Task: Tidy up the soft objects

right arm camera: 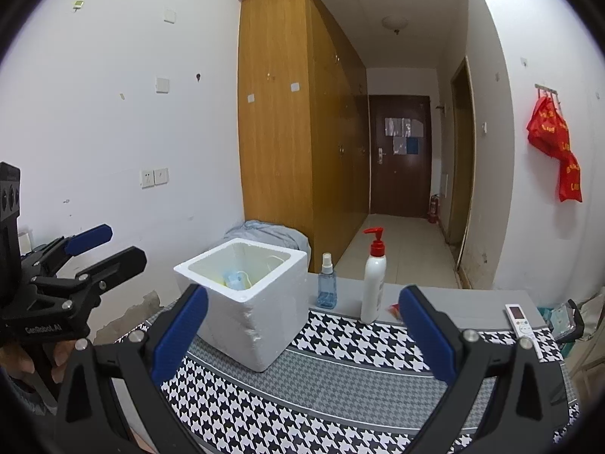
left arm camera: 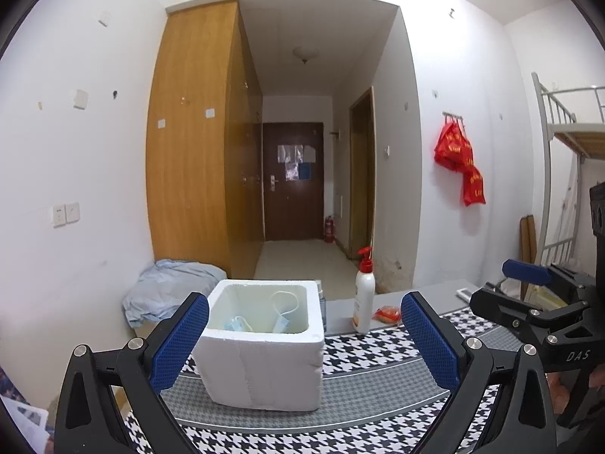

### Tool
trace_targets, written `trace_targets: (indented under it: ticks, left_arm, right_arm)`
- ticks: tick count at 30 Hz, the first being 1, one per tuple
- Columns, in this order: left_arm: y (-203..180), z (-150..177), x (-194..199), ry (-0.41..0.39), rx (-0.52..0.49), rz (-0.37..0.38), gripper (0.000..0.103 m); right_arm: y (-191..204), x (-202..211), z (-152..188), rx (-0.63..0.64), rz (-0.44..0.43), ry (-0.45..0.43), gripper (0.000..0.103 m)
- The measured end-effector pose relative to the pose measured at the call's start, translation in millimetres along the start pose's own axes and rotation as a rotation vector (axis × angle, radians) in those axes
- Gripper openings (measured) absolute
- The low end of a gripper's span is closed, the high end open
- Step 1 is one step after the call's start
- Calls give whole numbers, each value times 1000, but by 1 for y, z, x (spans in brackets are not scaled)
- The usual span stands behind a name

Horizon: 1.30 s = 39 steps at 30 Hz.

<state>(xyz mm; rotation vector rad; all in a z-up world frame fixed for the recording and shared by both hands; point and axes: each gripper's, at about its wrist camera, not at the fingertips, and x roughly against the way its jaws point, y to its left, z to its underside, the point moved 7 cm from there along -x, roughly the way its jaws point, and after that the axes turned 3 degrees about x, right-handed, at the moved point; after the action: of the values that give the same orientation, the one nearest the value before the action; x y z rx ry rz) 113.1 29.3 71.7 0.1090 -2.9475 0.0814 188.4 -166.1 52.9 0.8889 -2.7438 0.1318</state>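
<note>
A white foam box (left arm camera: 264, 363) stands on the houndstooth cloth (left arm camera: 363, 348). Inside it lie light blue face masks (left arm camera: 281, 321) with white ear loops, also seen in the right wrist view as face masks (right arm camera: 236, 278). My left gripper (left arm camera: 302, 321) is open, facing the box, which sits just ahead between the lines of its fingers; nothing is held. My right gripper (right arm camera: 302, 314) is open and holds nothing, with the foam box (right arm camera: 249, 302) ahead to its left. Each gripper shows at the edge of the other's view: the right gripper (left arm camera: 510, 287) and the left gripper (right arm camera: 102, 249).
A white pump bottle (right arm camera: 373, 287) with a red pump, a blue spray bottle (right arm camera: 327, 283) and a red packet (left arm camera: 387, 314) stand behind the box. A remote (right arm camera: 523, 325) lies at the right. Pale blue bedding (left arm camera: 170, 295) is bundled by the wardrobe. A bunk bed (left arm camera: 567, 132) stands at the far right.
</note>
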Motion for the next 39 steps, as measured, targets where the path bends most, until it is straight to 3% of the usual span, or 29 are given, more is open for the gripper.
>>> trace_targets:
  ticks: [7, 13, 22, 39]
  left_arm:
    - [-1, 9, 24, -36, 7, -6, 102]
    - [1, 23, 37, -57, 14, -54, 102]
    - [-2, 49, 54, -54, 21, -74, 102]
    - [5, 76, 68, -46, 47, -85, 102]
  right_arm:
    - [8, 17, 10, -1, 2, -23, 102]
    - [14, 31, 26, 6, 14, -41, 102]
    - [25, 39, 46, 8, -39, -39, 102]
    - [36, 48, 73, -4, -48, -32, 102]
